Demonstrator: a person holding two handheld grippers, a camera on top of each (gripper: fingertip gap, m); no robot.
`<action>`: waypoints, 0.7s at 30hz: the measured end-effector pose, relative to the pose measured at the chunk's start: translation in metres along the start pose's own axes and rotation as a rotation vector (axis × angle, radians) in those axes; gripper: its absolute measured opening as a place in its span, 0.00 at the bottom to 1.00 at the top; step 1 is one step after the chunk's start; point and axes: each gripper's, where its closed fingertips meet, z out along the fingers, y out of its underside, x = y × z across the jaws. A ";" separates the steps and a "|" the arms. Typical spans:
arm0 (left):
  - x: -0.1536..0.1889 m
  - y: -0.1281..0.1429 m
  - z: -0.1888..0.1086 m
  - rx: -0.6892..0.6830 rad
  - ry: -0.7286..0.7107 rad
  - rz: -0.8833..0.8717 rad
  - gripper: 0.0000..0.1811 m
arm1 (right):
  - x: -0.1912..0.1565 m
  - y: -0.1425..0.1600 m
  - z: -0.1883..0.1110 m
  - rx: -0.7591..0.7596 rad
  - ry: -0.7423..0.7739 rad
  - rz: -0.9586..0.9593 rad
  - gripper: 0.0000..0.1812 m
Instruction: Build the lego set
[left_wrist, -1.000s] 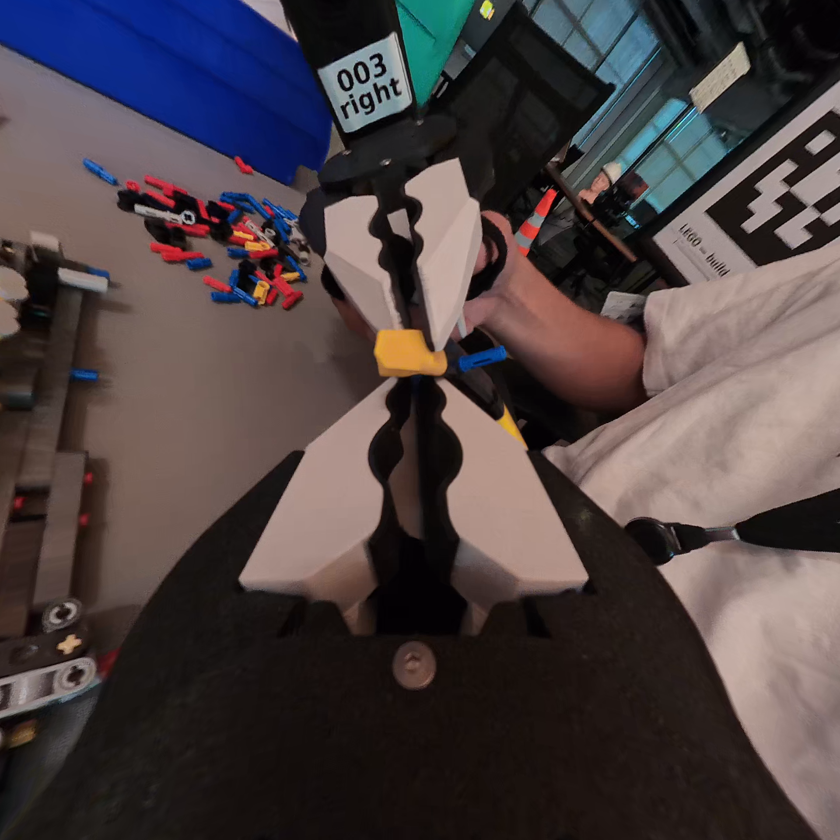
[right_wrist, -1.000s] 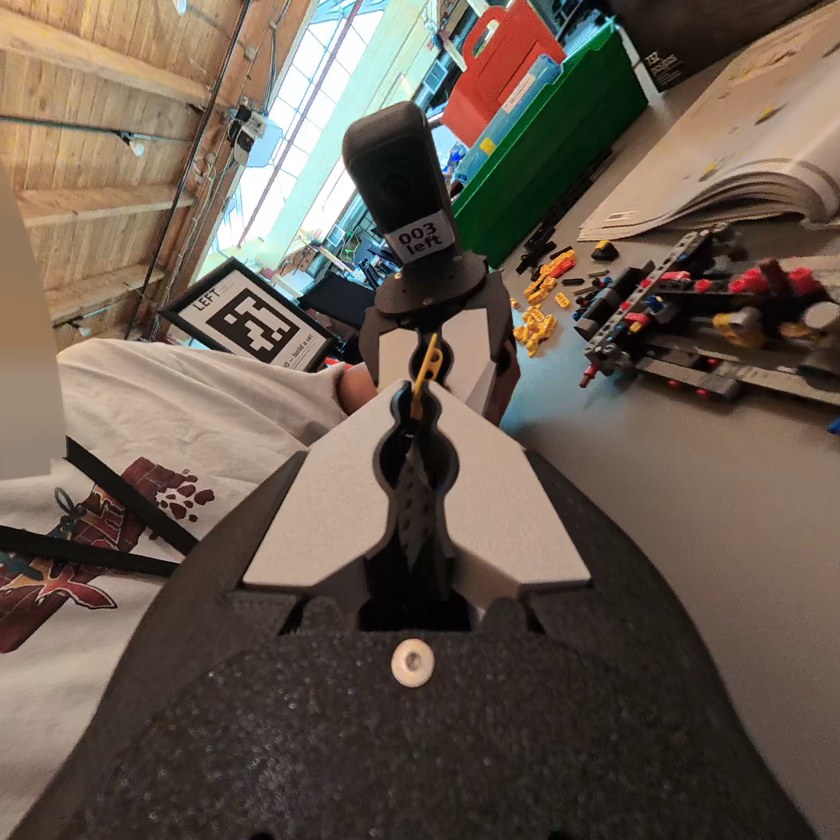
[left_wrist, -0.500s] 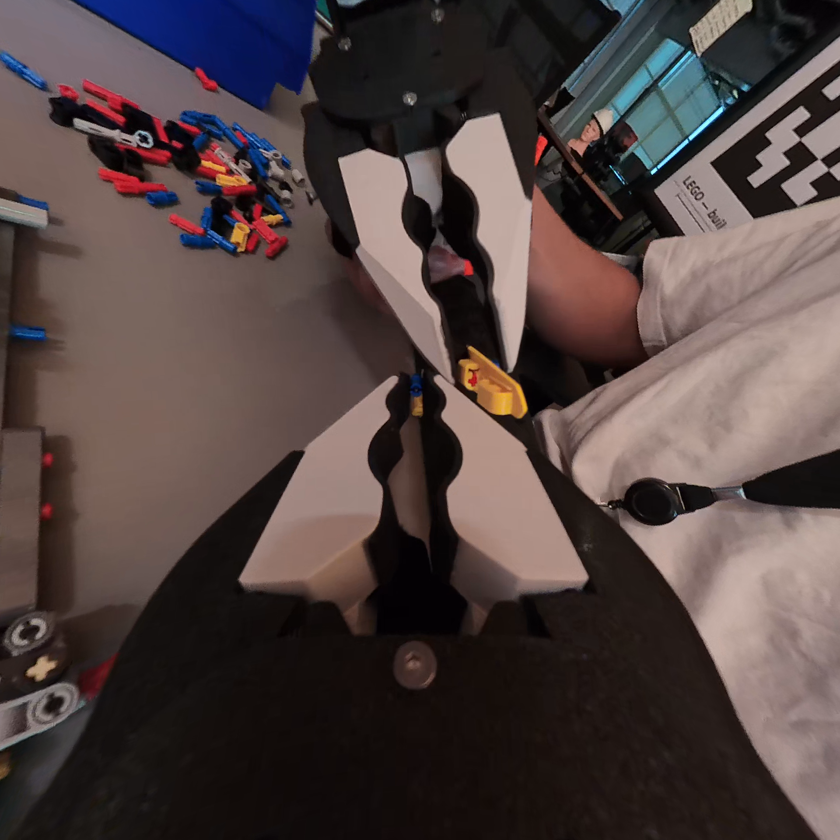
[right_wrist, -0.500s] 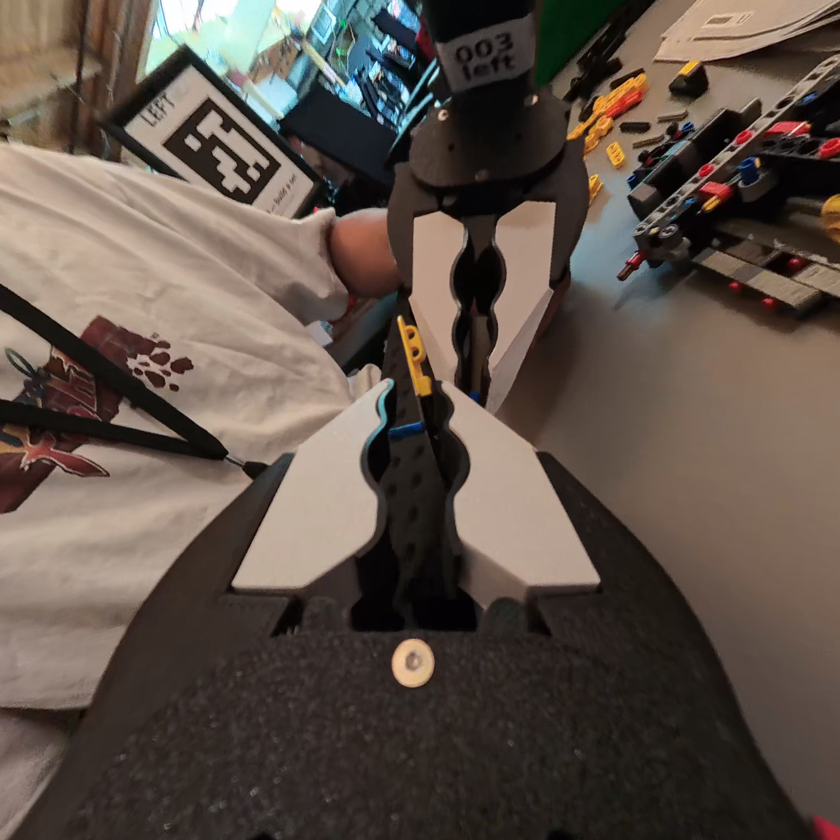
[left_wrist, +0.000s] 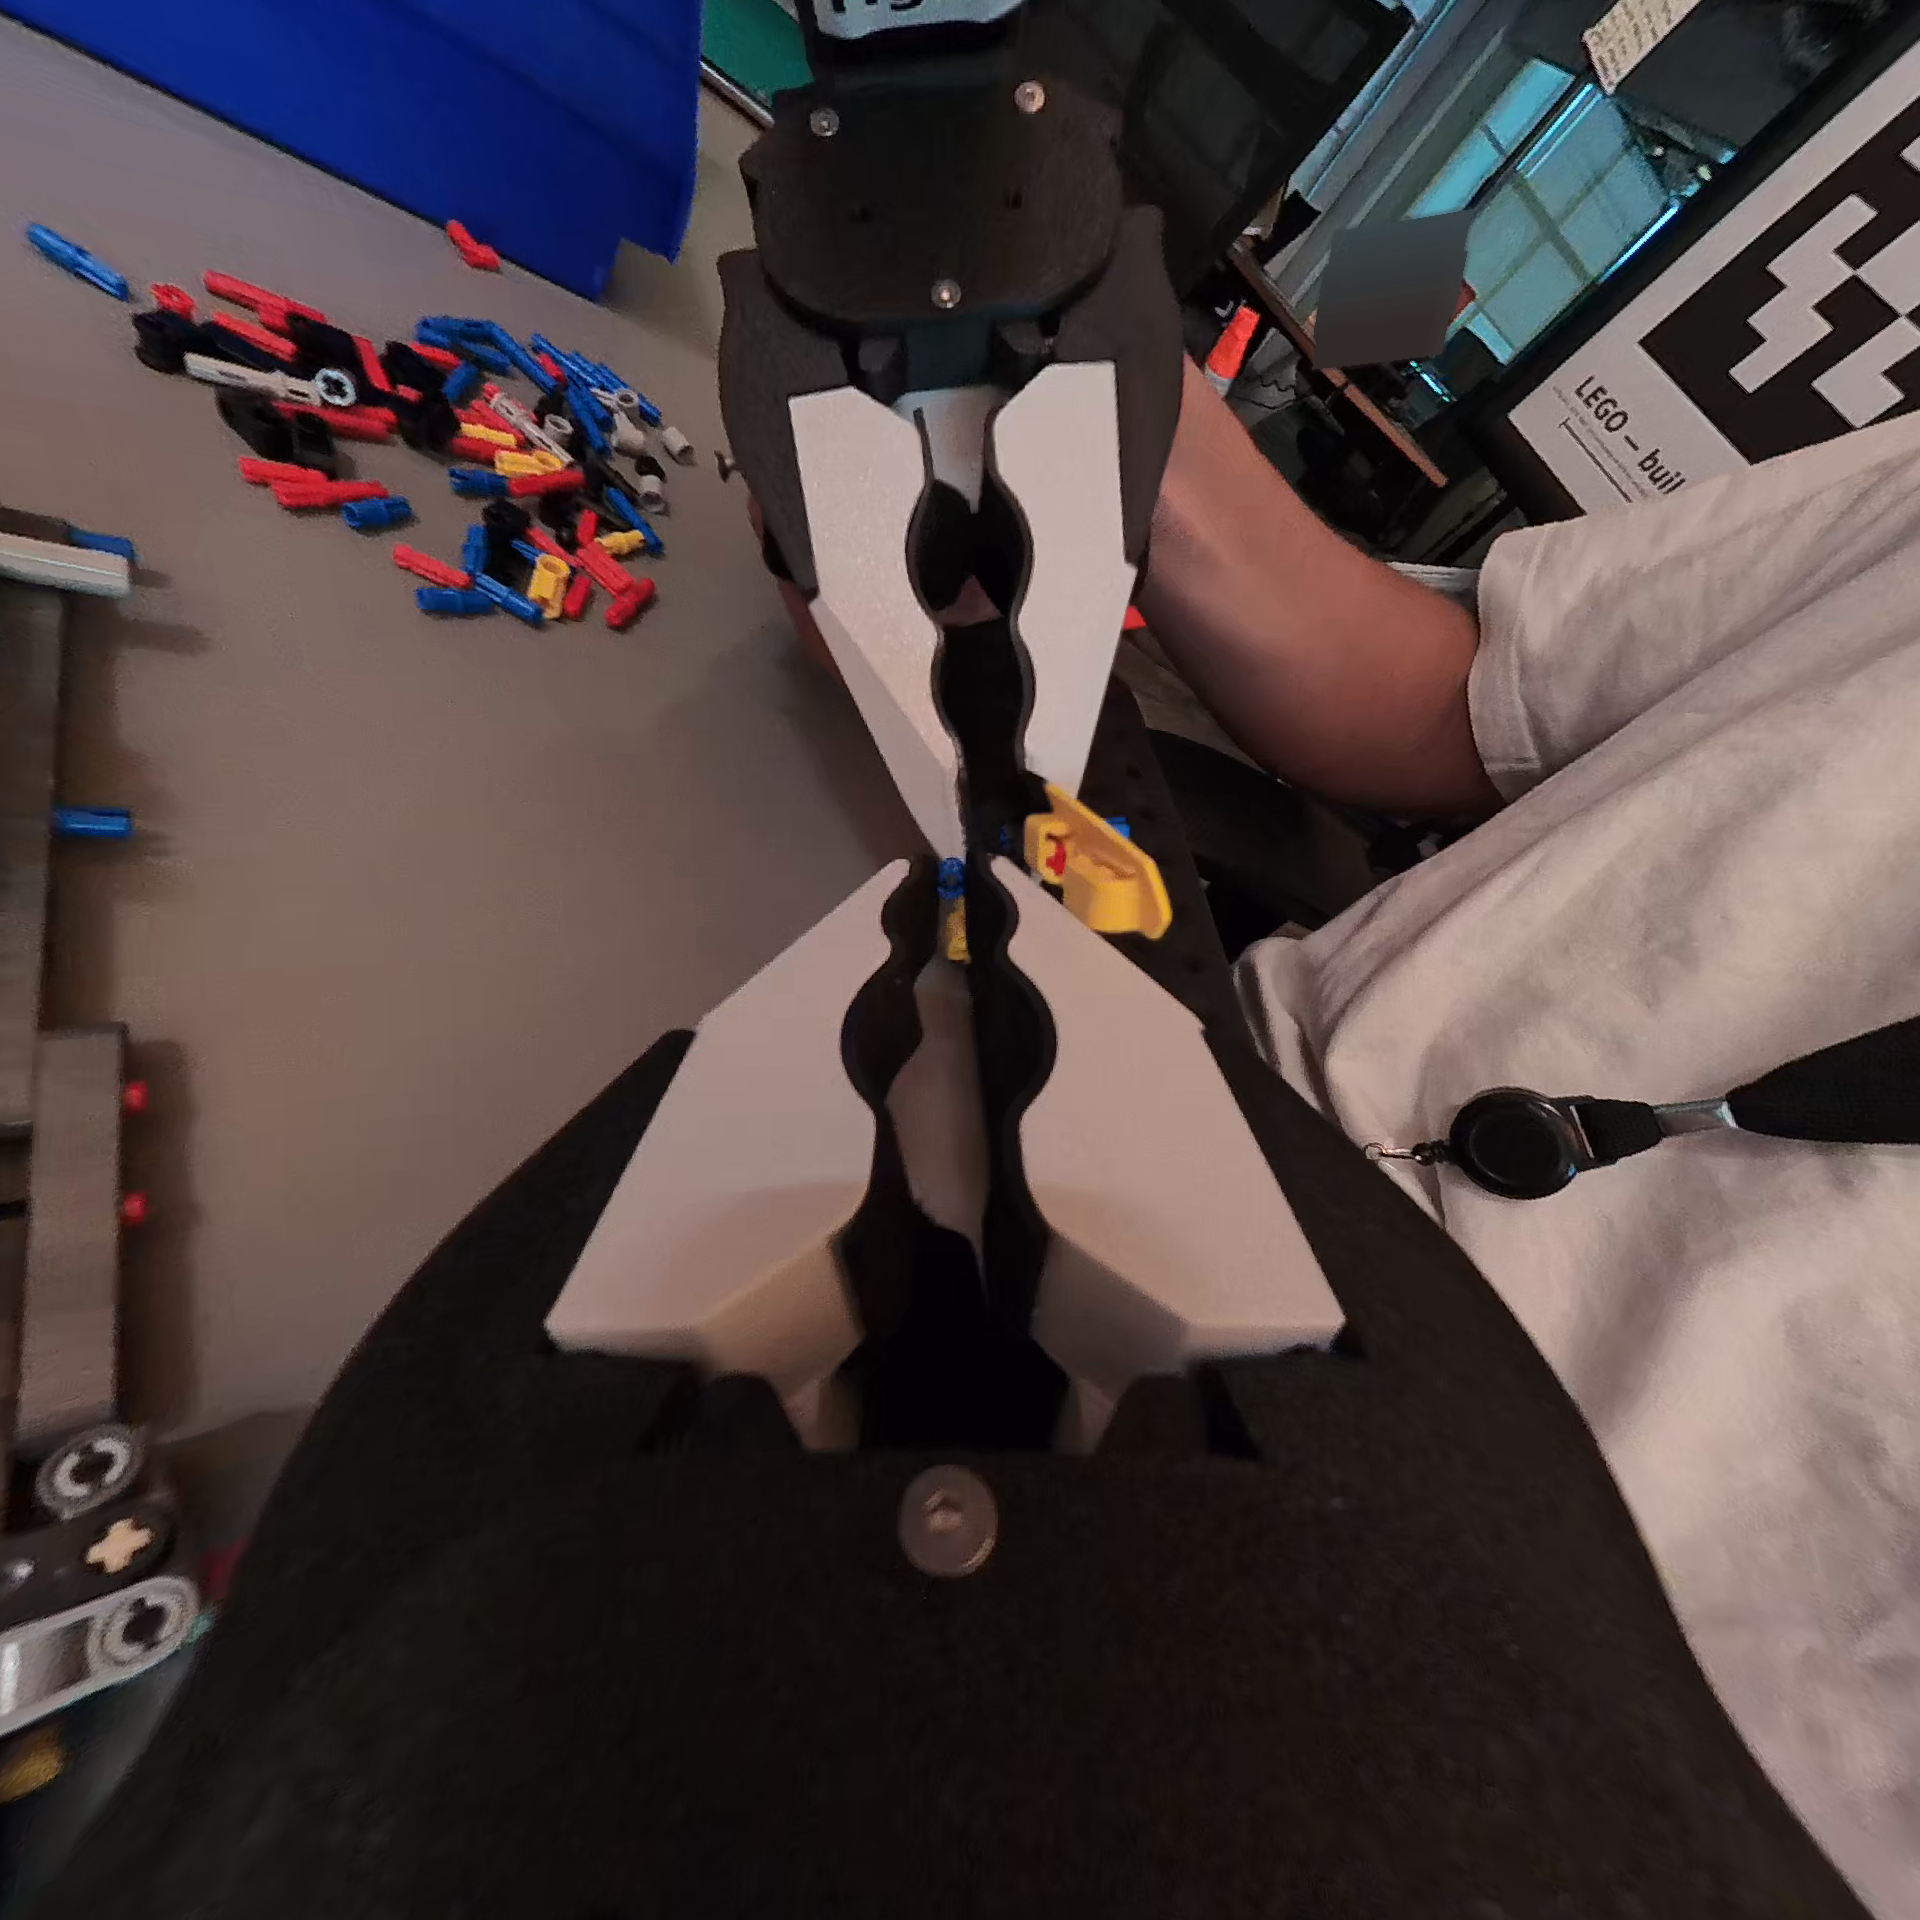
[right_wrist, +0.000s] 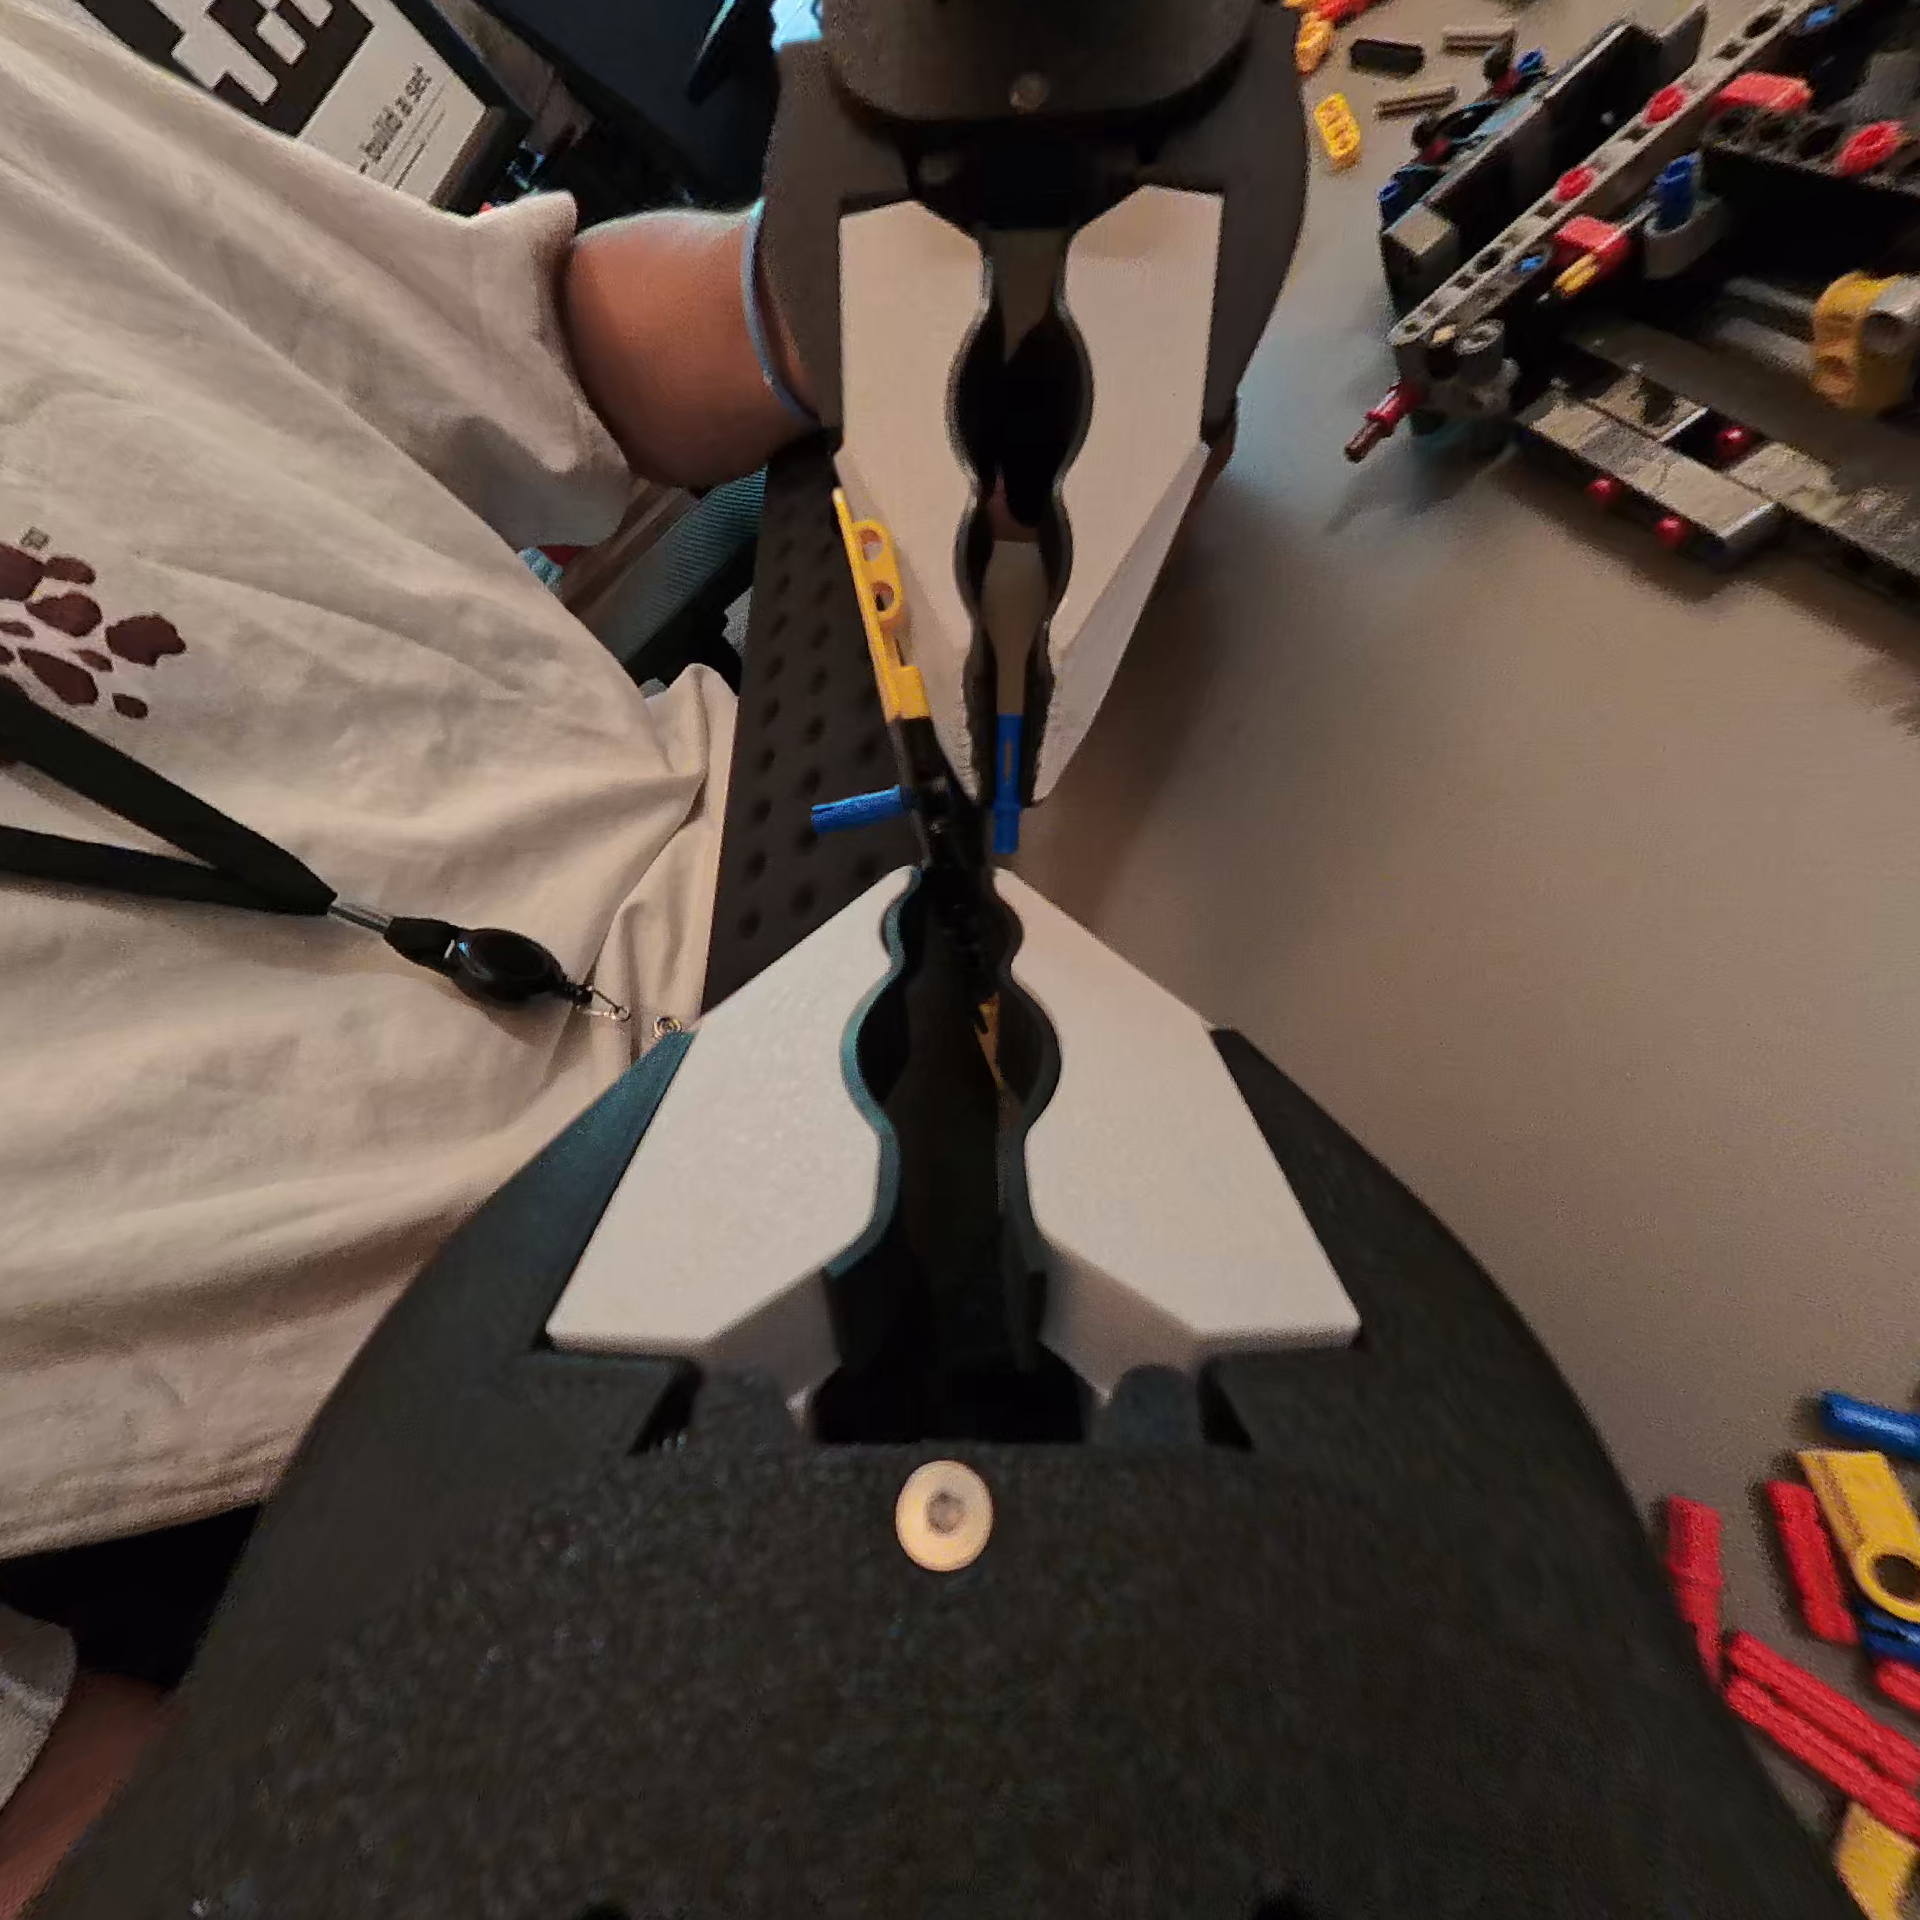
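Long black perforated lego beam carrying a flat yellow plastic liftarm, clamped in the right gripper; facing it tip to tip, the left gripper pinches a small blue plastic pin; beyond the beam, loose coloured lego pieces on the grey table.

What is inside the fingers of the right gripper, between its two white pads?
The right gripper is shut on a black perforated beam. A yellow piece and a blue pin sit on it. The clamped end of the beam is hidden between the fingers.
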 end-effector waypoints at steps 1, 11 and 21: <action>-0.003 -0.002 -0.001 0.007 -0.020 0.007 0.02 | 0.000 -0.006 -0.002 0.024 -0.002 0.002 0.03; -0.021 -0.074 -0.066 0.367 -0.454 0.276 0.02 | 0.040 -0.098 -0.049 0.713 0.072 0.239 0.03; -0.039 -0.062 -0.061 0.213 -0.841 0.463 0.02 | 0.055 -0.112 -0.038 0.918 0.349 0.217 0.03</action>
